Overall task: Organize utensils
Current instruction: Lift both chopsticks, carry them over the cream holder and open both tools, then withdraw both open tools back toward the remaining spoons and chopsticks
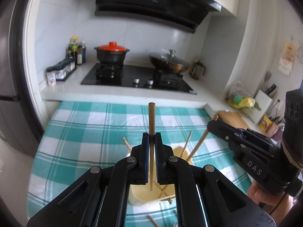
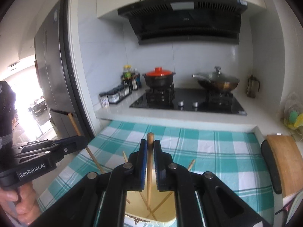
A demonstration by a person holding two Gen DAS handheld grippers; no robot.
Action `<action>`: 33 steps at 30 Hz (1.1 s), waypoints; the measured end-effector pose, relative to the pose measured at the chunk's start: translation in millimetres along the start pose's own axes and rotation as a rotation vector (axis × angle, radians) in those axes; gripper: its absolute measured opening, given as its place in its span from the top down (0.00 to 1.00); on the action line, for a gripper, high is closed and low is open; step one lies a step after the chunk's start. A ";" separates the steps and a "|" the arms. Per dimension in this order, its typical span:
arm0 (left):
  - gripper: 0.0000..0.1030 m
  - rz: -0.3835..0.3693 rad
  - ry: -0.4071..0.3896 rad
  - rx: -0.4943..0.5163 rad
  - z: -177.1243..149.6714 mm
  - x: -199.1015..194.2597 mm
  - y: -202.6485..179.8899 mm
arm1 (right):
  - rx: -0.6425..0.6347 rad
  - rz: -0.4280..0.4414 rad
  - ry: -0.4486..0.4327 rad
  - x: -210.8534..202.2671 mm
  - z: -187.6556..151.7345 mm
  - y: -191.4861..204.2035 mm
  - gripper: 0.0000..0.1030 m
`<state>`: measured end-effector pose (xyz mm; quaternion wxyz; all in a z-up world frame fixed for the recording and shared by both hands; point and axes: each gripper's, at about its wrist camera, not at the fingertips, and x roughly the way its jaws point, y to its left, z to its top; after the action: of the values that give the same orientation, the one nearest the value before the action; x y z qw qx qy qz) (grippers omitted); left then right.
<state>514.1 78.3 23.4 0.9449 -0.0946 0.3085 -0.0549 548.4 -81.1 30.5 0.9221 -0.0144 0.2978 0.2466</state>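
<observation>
My left gripper [image 1: 151, 135] is shut on a wooden chopstick [image 1: 151, 117] that stands upright, with its lower end inside the cream holder [image 1: 141, 193] on the checked cloth. My right gripper [image 2: 150, 142] is shut on another chopstick [image 2: 149, 170], whose lower end also sits in the cream holder [image 2: 132, 206]. In the left wrist view the right gripper [image 1: 211, 123] comes in from the right, its chopstick [image 1: 198, 144] slanting down into the holder. In the right wrist view the left gripper [image 2: 83, 141] shows at the left with its slanted chopstick [image 2: 74, 124]. More chopsticks [image 1: 186, 143] lean in the holder.
A teal checked cloth [image 1: 85, 124] covers the counter. Behind it is a black hob [image 1: 132, 79] with a red-lidded pot [image 1: 112, 54] and a lidded wok [image 1: 169, 61]. Spice jars [image 1: 60, 71] stand left, a wooden board [image 2: 286, 162] right. A loose chopstick [image 1: 151, 220] lies near the holder.
</observation>
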 end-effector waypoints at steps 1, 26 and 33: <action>0.96 0.006 0.022 0.004 -3.2 10.0 0.0 | 0.006 0.001 0.036 10.5 -3.7 -2.4 0.93; 0.14 0.088 0.075 0.153 -186.8 -160.8 15.6 | -0.152 -0.025 0.007 -166.8 -151.8 72.5 0.49; 0.14 0.068 0.024 0.043 -249.3 -176.1 -2.4 | -0.058 -0.090 -0.002 -194.7 -237.4 75.9 0.49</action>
<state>224.6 68.4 -72.6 0.9443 -0.0631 0.3215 -0.0304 248.1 -142.5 -47.3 0.9317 -0.0543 0.2888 0.2134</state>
